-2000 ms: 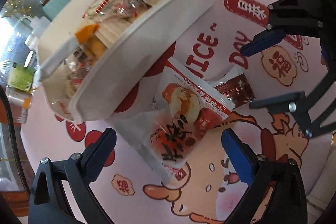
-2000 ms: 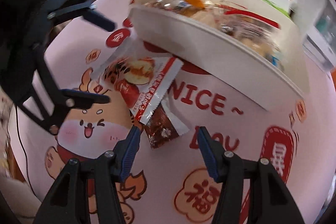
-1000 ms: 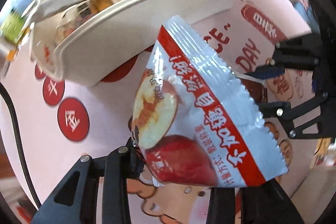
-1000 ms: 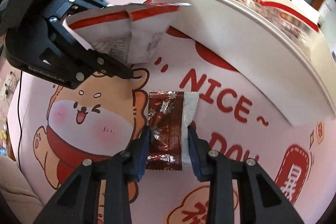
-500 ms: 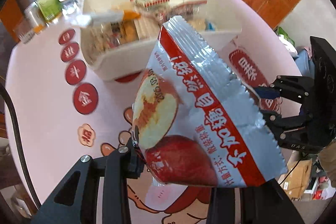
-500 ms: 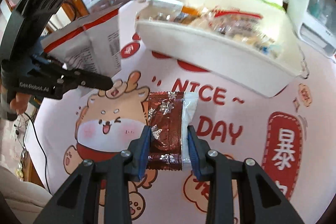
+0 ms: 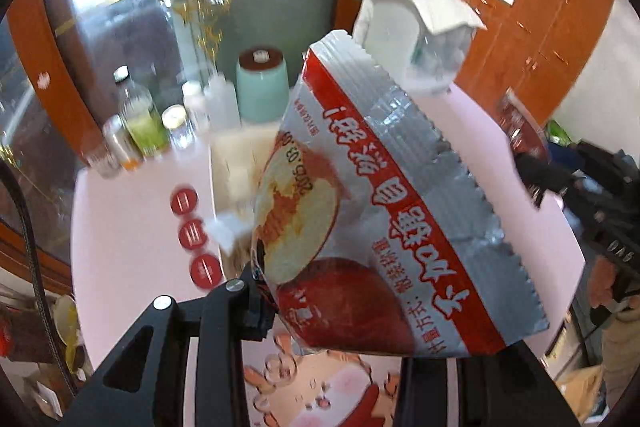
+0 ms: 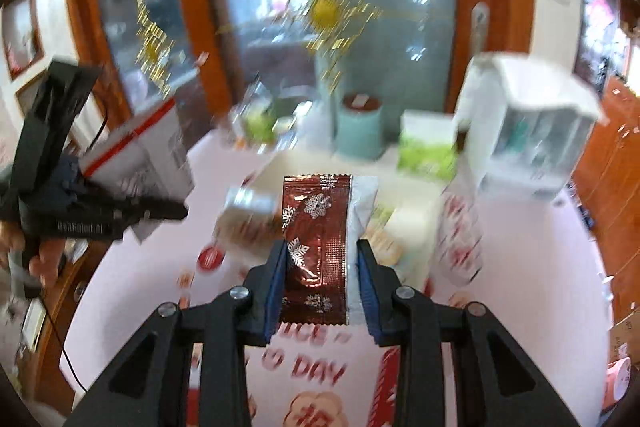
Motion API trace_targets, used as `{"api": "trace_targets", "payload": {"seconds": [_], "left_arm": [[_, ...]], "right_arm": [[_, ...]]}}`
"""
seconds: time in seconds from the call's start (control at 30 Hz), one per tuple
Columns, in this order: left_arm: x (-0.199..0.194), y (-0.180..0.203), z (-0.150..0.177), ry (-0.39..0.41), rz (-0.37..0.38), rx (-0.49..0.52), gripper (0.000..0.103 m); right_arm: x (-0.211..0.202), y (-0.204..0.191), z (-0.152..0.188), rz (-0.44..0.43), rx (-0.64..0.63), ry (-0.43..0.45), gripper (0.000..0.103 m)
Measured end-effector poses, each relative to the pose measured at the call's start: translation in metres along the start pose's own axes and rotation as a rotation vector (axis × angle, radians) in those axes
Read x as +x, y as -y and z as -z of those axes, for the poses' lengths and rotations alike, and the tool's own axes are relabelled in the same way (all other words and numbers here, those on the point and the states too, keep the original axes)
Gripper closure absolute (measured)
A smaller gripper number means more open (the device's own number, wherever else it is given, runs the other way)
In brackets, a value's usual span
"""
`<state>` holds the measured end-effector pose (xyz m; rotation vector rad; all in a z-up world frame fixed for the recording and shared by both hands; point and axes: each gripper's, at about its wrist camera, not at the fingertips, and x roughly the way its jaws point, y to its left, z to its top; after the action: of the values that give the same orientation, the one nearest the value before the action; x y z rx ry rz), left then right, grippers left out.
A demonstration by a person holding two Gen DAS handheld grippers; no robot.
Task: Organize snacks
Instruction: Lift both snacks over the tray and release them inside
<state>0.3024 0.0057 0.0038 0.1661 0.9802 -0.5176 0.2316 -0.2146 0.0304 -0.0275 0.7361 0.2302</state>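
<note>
My left gripper (image 7: 336, 311) is shut on a large silver and red snack bag (image 7: 380, 219) with an apple picture, held high above the pink table. The bag hides most of the white snack bin (image 7: 236, 163) behind it. My right gripper (image 8: 322, 283) is shut on a small brown snowflake packet (image 8: 320, 247), lifted over the table in front of the white bin (image 8: 412, 223), which holds several snacks. The left gripper with its bag shows in the right wrist view (image 8: 132, 179) at the left. The right gripper with its packet shows blurred in the left wrist view (image 7: 524, 135).
The round table has a pink printed cloth (image 8: 132, 299). At its far edge stand a teal canister (image 7: 262, 87), several bottles and jars (image 7: 144, 125), a green tissue pack (image 8: 426, 151) and a white plastic box (image 8: 528, 131). A glass door and wooden cabinets lie behind.
Both grippers closed on their snacks on the table, then lifted them up and tilted toward the bin. The views now look level across the table instead of down at it.
</note>
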Motion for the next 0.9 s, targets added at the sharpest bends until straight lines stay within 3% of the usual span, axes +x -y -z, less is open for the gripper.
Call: {"api": "trace_targets", "payload": {"seconds": [0.2,0.4,0.9], "left_arm": [[-0.001,0.011,-0.051,0.062,-0.03,-0.019,0.068],[0.024,0.013,-0.069,0.062,-0.05,-0.073,0.068],[0.085,-0.001,-0.07,0.019,-0.135,-0.227,0.063]], "right_arm": [[-0.011,0.014,-0.054,0.105,0.014,0.092,0.069],[0.011,0.025,-0.081,0.13,0.059,0.094,0.069],[0.089,0.036,-0.064,0.116,0.078,-0.066,0.068]]}}
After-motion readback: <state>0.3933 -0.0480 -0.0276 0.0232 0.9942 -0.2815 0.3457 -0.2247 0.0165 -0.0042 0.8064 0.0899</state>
